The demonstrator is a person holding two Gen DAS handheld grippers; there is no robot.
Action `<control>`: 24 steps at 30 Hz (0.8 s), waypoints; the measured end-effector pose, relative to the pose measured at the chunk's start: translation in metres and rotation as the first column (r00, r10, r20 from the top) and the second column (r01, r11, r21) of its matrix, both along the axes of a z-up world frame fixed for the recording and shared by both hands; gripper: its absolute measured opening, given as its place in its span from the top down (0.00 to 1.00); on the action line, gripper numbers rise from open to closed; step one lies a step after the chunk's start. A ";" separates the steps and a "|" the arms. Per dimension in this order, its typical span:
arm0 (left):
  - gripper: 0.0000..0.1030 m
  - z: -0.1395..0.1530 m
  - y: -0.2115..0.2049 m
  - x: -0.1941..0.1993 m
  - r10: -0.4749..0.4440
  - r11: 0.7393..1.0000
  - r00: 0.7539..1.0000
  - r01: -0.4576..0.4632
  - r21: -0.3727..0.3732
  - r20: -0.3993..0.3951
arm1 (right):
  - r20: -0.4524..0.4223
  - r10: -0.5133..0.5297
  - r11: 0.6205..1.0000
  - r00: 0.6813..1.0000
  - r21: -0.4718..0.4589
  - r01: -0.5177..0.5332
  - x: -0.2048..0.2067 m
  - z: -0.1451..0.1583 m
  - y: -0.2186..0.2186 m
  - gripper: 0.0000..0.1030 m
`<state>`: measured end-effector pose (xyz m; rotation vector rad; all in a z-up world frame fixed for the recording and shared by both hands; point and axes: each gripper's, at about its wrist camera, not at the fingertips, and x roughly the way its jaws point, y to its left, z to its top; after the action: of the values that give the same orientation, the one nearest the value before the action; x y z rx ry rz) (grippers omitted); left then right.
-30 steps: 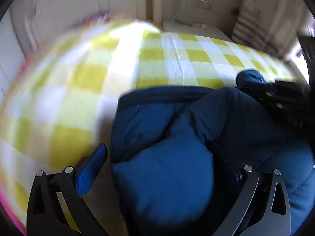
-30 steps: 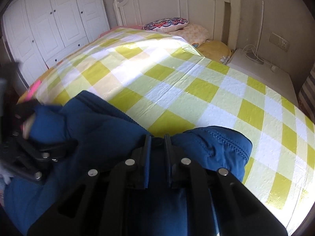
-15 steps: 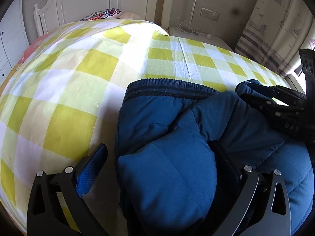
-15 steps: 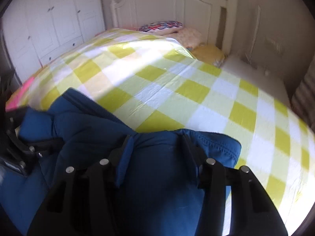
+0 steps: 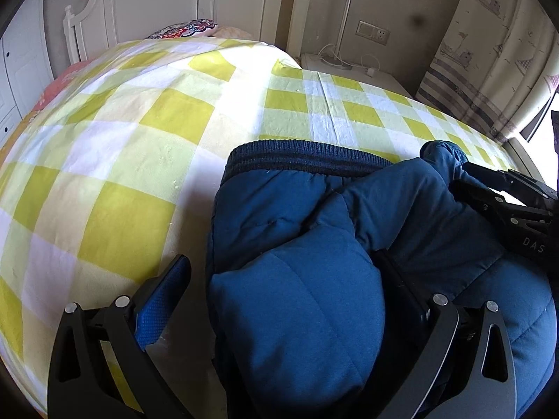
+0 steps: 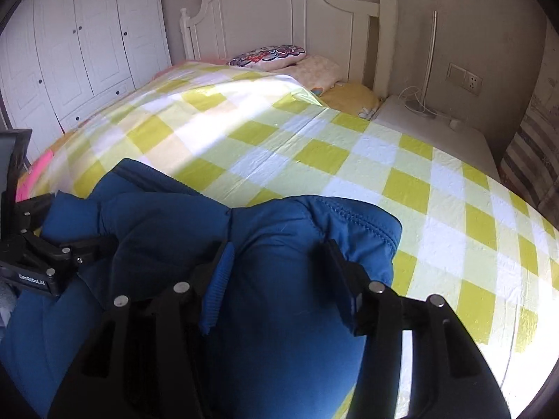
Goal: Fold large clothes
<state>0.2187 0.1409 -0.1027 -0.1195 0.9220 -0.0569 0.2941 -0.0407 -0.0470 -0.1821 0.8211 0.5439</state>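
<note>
A blue padded jacket (image 5: 384, 209) lies bunched on the near part of the bed, its dark ribbed hem (image 5: 307, 160) facing the headboard. My left gripper (image 5: 283, 262) is open wide around a puffy fold. The left pad (image 5: 167, 296) stands free of the fabric. In the right wrist view the jacket (image 6: 157, 216) fills the foreground. My right gripper (image 6: 279, 248) has its jaws apart, and a stitched edge of the jacket bulges loosely between them. Each gripper shows in the other's view: the right gripper (image 5: 506, 195) and the left gripper (image 6: 52, 255).
The bed carries a yellow and white checked cover (image 6: 314, 153). Pillows (image 6: 269, 54) lie at the white headboard (image 6: 279, 7). A white nightstand (image 6: 429, 129) with cables stands on the right, a wardrobe (image 6: 77, 42) on the left, a curtain (image 5: 489, 52) at the far right.
The right gripper, shut on the jacket a second ago, has opened and the fabric sits loose between its jaws. The left gripper stayed open around its fold.
</note>
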 end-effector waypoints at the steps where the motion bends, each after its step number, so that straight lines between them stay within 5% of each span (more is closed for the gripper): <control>1: 0.04 0.000 0.000 0.000 0.000 1.000 1.000 0.000 0.002 0.001 | 0.008 -0.001 0.999 1.000 -0.036 0.002 -0.002 0.003 0.004 0.49; 4: 0.04 0.000 0.001 -0.001 0.003 1.000 1.000 -0.003 0.001 0.004 | 0.073 -0.031 0.995 0.997 -0.088 0.037 -0.017 0.020 0.010 0.45; 6: 0.04 0.000 0.002 -0.001 0.003 1.000 1.000 -0.003 -0.005 0.006 | 0.118 -0.050 0.995 0.992 -0.076 0.059 -0.028 0.022 0.008 0.31; 8: 0.04 0.000 0.001 -0.001 0.003 1.000 1.000 -0.003 -0.009 0.004 | 0.081 -0.061 0.994 0.995 -0.081 0.068 -0.029 0.010 0.005 0.32; 11: 0.04 0.000 0.001 0.000 0.003 1.000 1.000 -0.003 -0.009 0.002 | -0.029 -0.070 0.997 0.997 0.025 0.070 -0.019 0.003 -0.013 0.31; 20: 0.04 0.030 0.020 -0.046 0.074 0.997 0.996 -0.073 -0.024 0.053 | -0.054 -0.049 0.979 0.997 0.197 0.058 -0.064 0.026 -0.041 0.21; 24: 0.04 0.029 0.040 -0.088 0.058 0.984 0.998 -0.051 -0.169 0.036 | -0.127 -0.028 0.949 0.991 0.307 0.066 -0.087 0.019 -0.069 0.13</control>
<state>0.1302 0.1812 -0.0739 -0.2986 0.8721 -0.0861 0.2074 -0.1097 -0.0280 0.1620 0.8442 0.6365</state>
